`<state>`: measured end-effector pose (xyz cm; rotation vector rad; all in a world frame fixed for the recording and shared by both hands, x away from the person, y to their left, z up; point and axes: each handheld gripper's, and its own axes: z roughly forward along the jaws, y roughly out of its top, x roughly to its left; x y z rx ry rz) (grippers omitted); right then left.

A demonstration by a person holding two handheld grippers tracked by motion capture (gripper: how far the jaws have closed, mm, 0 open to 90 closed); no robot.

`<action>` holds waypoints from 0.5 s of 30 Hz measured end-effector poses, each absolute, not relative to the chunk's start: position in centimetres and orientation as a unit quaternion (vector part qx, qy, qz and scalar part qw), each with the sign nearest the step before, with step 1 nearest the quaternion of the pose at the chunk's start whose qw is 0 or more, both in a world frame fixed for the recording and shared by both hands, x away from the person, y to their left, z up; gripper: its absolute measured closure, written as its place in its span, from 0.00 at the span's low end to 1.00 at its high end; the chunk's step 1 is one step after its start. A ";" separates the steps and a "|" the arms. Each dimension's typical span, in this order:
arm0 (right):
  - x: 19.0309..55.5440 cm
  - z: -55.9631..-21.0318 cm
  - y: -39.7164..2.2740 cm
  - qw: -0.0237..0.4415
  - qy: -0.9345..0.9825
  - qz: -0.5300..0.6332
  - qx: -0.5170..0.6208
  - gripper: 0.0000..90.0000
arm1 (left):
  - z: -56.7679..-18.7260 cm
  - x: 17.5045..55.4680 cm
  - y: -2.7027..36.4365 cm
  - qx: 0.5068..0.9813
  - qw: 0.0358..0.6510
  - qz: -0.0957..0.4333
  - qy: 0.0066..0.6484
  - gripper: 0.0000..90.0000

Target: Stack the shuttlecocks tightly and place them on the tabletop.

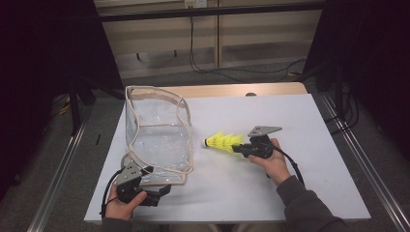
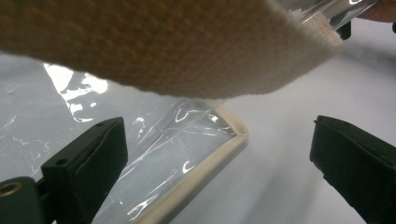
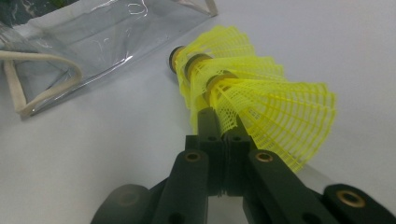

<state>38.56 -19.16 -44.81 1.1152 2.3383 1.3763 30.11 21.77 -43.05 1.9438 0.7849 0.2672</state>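
A clear plastic bag (image 1: 157, 135) with cream fabric trim stands open on the white table (image 1: 300, 116), left of centre. My left gripper (image 1: 167, 187) sits at the bag's near corner. In the left gripper view its jaws stand wide apart (image 2: 219, 163), with the bag's trimmed bottom corner (image 2: 187, 154) between them and a cream band (image 2: 163, 46) hanging close overhead. My right gripper (image 1: 238, 149) is shut on the skirt of a stack of yellow shuttlecocks (image 1: 223, 141), held just right of the bag. Their dark cork ends (image 3: 176, 58) point toward the bag (image 3: 70, 42), and the gripper's tips (image 3: 219, 128) pinch the yellow mesh (image 3: 271, 98).
Metal rails (image 1: 358, 154) run along both sides of the table. A wooden strip (image 1: 241, 89) borders its far edge, with cables (image 1: 232, 72) on the floor beyond. Bare table surface lies to the right of and in front of the right hand.
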 end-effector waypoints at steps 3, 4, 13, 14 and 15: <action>38.6 -44.8 -19.0 0.104 0.793 0.466 0.378 0.99 | -43.0 30.1 21.8 0.802 0.491 0.110 0.323 0.05; 38.6 -44.8 -18.9 0.105 0.793 0.466 0.378 0.99 | -43.1 30.1 21.8 0.801 0.492 0.110 0.324 0.05; 38.7 -44.9 -18.5 0.107 0.792 0.467 0.378 0.98 | -43.1 30.1 21.8 0.801 0.492 0.110 0.323 0.05; 38.7 -44.9 -18.5 0.107 0.792 0.467 0.378 0.98 | -43.1 30.1 21.8 0.801 0.492 0.110 0.323 0.05; 38.7 -44.9 -18.5 0.106 0.792 0.467 0.378 0.98 | -43.1 30.1 21.8 0.801 0.492 0.110 0.323 0.05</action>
